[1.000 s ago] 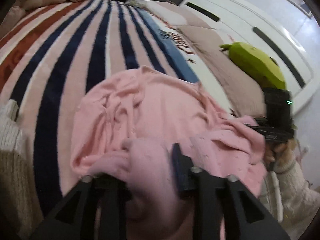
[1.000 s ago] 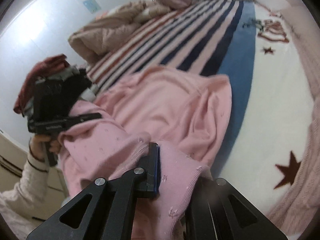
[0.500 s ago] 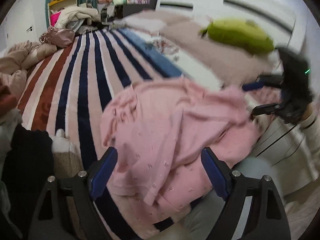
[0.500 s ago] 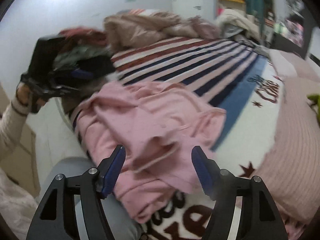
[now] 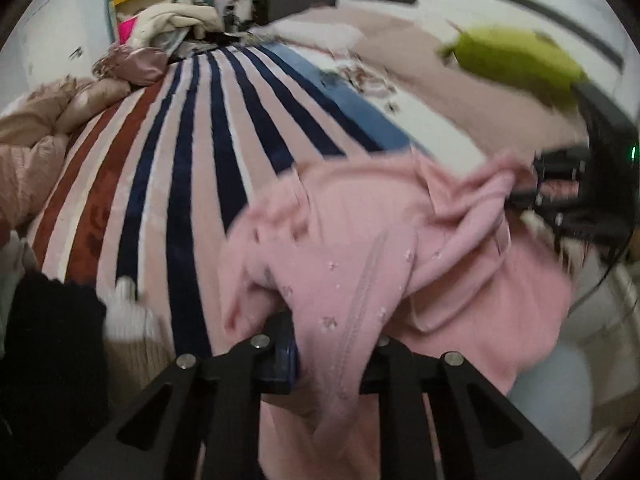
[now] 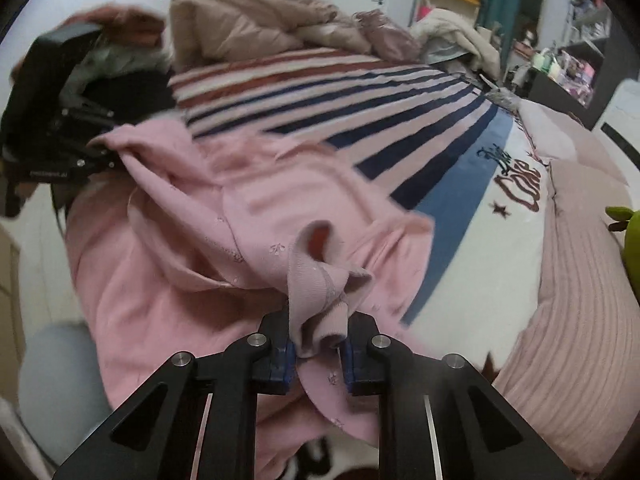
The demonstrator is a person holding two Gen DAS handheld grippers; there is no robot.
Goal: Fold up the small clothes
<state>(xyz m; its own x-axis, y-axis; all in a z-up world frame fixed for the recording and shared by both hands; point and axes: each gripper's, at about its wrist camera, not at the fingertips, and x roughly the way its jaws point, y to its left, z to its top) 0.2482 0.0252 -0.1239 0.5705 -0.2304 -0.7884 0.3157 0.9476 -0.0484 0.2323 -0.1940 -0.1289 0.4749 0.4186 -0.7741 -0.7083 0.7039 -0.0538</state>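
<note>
A striped blanket (image 5: 192, 168) in navy, rust and pale pink covers the bed (image 6: 472, 236), with crumpled tan quilts (image 6: 256, 20) heaped at its far side and a green plush toy (image 5: 516, 60) lying near the white headboard (image 5: 460, 4). A dark garment (image 5: 48, 344) and a cream knit piece (image 5: 128, 316) sit at the near edge, just beside the left gripper (image 5: 332, 344).

The pink sweater (image 5: 360, 248) lies at the near edge of the bed, part of it spilling over the side, bunched and creased between the two grippers.

The left gripper's jaws are drawn in narrow and pinch a thick fold of the sweater, which spills down between the fingers and hides the right pad. The right gripper (image 6: 318, 344) likewise has its jaws close together, clamped on a ribbed cuff or hem (image 6: 320, 280) that stands up in a twisted loop between the blue pads (image 6: 280, 360).

The sweater's long axis runs across the bed's near edge from one gripper to the other; the garment is too crumpled to tell which way its collar faces.
</note>
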